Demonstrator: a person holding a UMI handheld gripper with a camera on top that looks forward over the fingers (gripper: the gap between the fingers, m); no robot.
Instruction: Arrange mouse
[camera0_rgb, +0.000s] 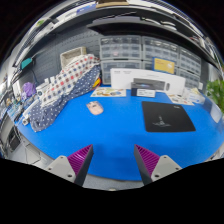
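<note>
Well beyond my fingers, on the blue tabletop (120, 135), sits the mouse (94, 107) — pale, left of the black mouse pad (167, 116) and apart from it. Checkered cloth (62, 85) lies further left. My gripper (114, 160) hangs w/ pads (79, 159) spread apart — nothing between.

a checkered cloth (62, 88) lies on the blue table (115, 135).

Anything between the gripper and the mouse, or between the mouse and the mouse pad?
Nothing visible. The gripper is open, with only bare blue table from its fingers to the mouse. From the mouse across to the black mouse pad the table is also bare. The checkered cloth lies on the mouse's far side.
</note>
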